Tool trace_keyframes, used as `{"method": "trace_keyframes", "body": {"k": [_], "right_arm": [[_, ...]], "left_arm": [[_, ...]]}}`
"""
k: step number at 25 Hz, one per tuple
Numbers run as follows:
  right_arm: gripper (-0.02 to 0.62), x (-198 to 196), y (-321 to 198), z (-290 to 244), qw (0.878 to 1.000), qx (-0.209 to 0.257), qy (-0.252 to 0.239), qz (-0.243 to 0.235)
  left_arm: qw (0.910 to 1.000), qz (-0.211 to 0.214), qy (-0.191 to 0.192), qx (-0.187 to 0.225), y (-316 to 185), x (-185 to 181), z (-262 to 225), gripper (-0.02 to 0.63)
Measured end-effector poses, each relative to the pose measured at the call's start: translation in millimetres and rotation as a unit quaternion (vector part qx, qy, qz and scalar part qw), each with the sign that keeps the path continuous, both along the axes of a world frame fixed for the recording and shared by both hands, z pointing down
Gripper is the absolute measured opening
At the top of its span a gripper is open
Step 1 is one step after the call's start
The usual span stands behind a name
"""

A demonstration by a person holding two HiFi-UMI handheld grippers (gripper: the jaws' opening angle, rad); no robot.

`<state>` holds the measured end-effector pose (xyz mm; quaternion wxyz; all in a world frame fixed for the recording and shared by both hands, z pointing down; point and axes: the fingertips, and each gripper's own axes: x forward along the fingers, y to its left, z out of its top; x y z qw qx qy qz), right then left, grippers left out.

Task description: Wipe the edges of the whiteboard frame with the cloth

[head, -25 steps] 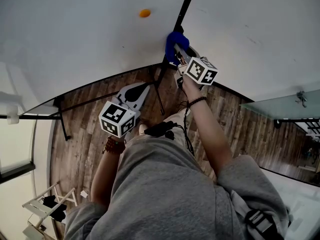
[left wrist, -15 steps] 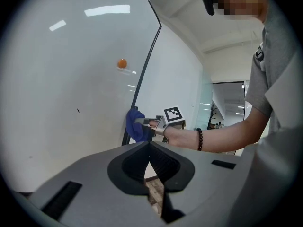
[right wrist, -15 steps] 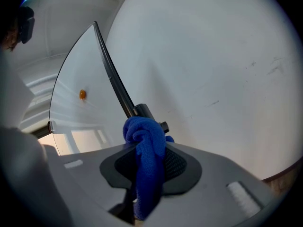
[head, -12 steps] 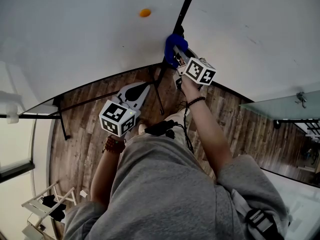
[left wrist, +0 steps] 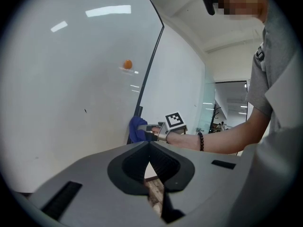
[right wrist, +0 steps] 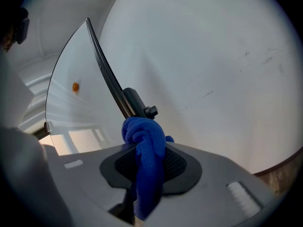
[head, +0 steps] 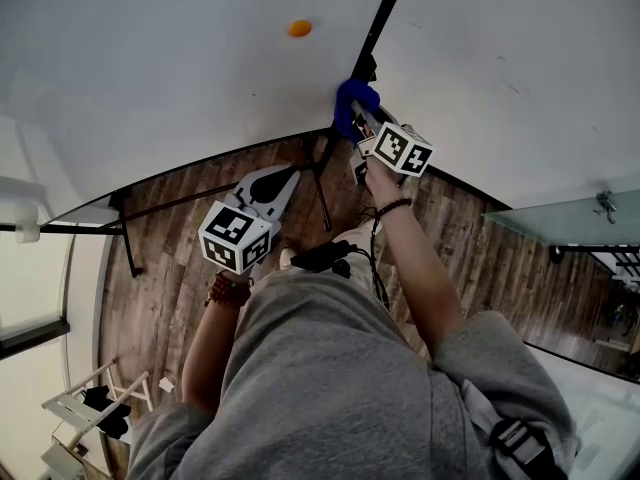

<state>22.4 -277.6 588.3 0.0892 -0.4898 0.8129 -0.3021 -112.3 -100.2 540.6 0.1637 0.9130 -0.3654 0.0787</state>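
Observation:
A blue cloth (head: 350, 104) (right wrist: 144, 148) (left wrist: 138, 128) is bunched against the whiteboard's dark side frame (head: 376, 30) (right wrist: 106, 74), just under a black bracket (right wrist: 138, 104). My right gripper (head: 360, 118) (right wrist: 144, 174) is shut on the cloth and pressed up to the frame edge. The left gripper (head: 285, 183) (left wrist: 151, 167) hangs lower at the person's side, jaws closed with nothing between them, pointing towards the board. The whiteboard surface (head: 180, 78) (left wrist: 71, 89) carries an orange magnet (head: 299, 28) (left wrist: 127, 64).
A white wall (head: 520, 78) lies right of the frame. Black stand legs (head: 322, 193) cross the wooden floor (head: 160, 258) below the board. A glass partition (head: 560, 213) is at the right, and a white rack (head: 90, 403) at the lower left.
The right gripper with the cloth has slid a little way up along the frame. The left gripper has stayed where it was.

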Motion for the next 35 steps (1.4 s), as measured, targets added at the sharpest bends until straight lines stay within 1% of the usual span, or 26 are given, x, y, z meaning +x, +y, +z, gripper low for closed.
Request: {"method": "trace_keyframes", "body": {"k": [20, 35], "right_arm": [[0.114, -2.2, -1.8, 41.7, 0.999, -0.047, -0.007, 0.005], [0.114, -3.7, -3.0, 79.5, 0.996, -0.084, 0.007, -0.002]], "left_arm": [[0.9999, -0.014, -0.002, -0.004, -9.5, -9.6, 3.7, 0.008], [0.9997, -0.021, -0.003, -0.009, -13.5, -11.0, 9.3, 0.008]]}}
